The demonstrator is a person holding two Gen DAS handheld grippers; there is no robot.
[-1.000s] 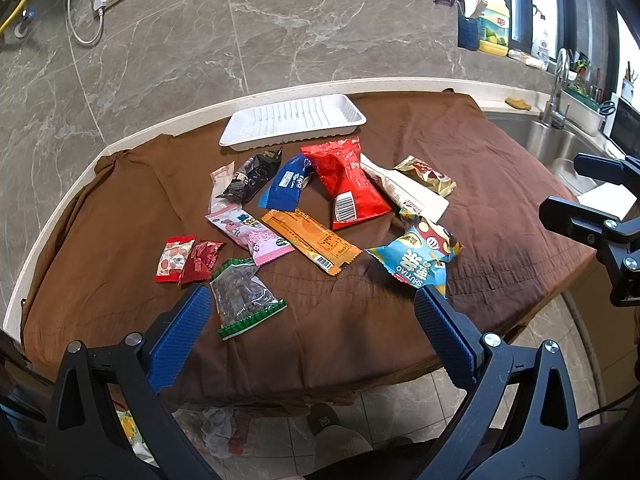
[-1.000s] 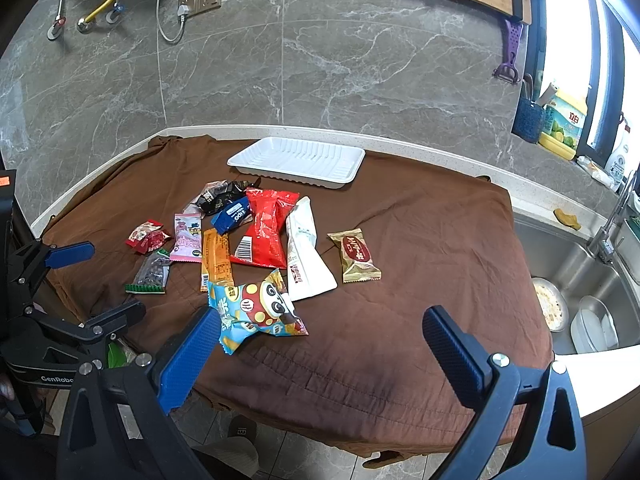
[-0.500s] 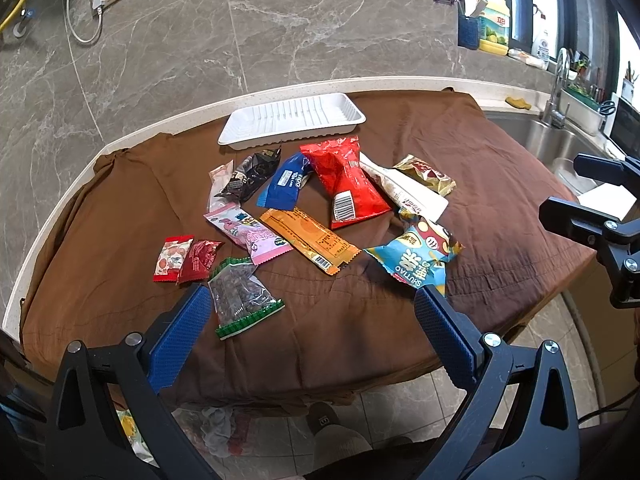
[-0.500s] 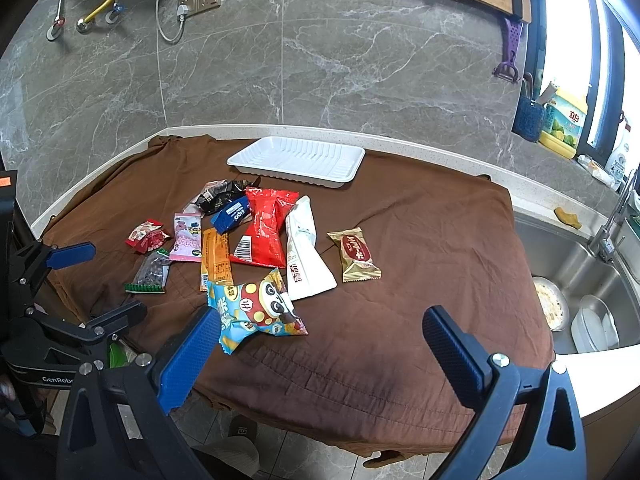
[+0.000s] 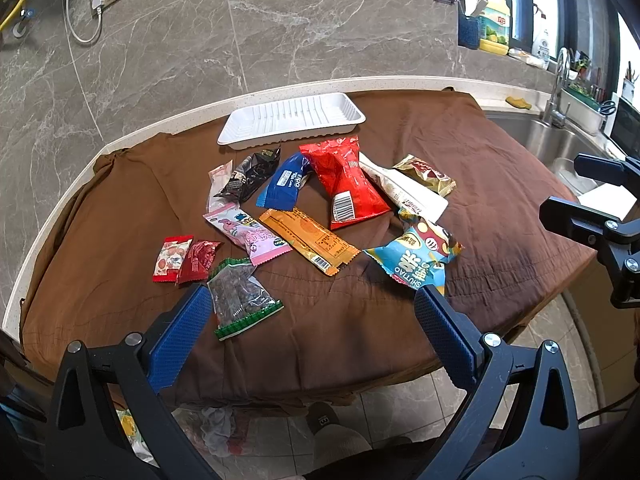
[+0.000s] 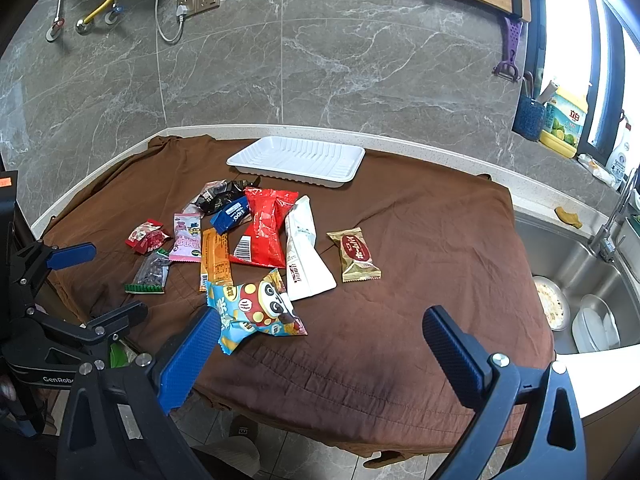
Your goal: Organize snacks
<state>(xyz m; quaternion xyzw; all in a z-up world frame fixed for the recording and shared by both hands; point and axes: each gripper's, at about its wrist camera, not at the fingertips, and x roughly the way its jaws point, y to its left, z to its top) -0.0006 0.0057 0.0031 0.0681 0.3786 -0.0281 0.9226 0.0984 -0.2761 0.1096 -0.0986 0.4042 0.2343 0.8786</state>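
We are holding left gripper (image 5: 310, 300) and right gripper (image 6: 322, 320) wide open, both empty, over near edge of brown cloth (image 6: 420, 240). Crinkly snack packets (image 5: 344, 188) are lying loose mid-cloth; ribbed white plastic tray (image 5: 292, 120) behind is holding nothing. Sorting is looking unstarted.

Glossy foil and plastic snack packets (image 5: 348, 188) lie on a matt brown cloth (image 5: 480, 168), wrinkled and stitched. Far behind sits a ribbed white plastic tray (image 5: 292, 120); polished grey marble wall (image 6: 360, 60); steel sink (image 6: 576, 264) at right.
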